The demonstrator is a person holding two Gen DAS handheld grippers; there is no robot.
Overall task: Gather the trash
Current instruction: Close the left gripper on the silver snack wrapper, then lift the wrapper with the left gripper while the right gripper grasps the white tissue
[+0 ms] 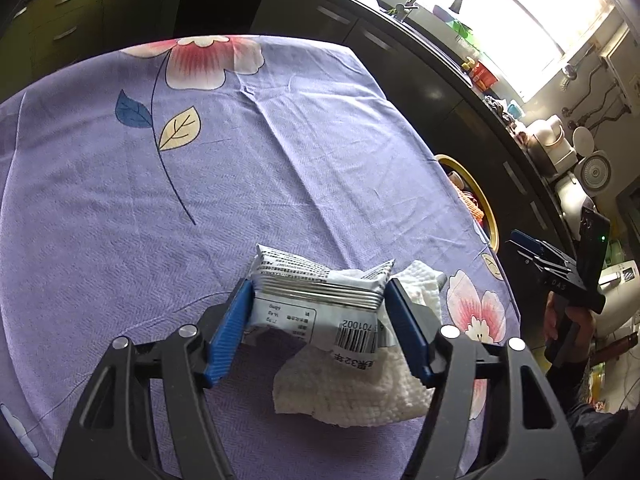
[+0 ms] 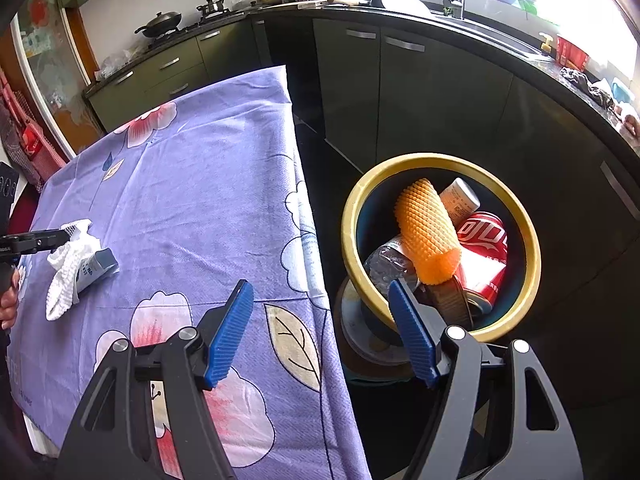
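My left gripper [image 1: 318, 312] has its blue fingers closed against the two ends of a white printed snack wrapper [image 1: 316, 292], together with a crumpled white paper towel [image 1: 360, 384] that hangs under it, just over the purple flowered tablecloth [image 1: 200, 180]. The same bundle shows at the far left of the right wrist view [image 2: 76, 268]. My right gripper [image 2: 320, 320] is open and empty, over the table's right edge. The yellow-rimmed trash bin [image 2: 532, 248] on the floor holds an orange foam net [image 2: 426, 236], a red can [image 2: 484, 252], a clear bottle [image 2: 384, 264] and a cup.
The bin's rim [image 1: 480, 196] shows past the table's right edge in the left wrist view, with my right gripper [image 1: 560, 272] beyond it. Dark kitchen cabinets [image 2: 420, 100] and a counter with a sink stand behind the bin. A round lid lies by the bin's base.
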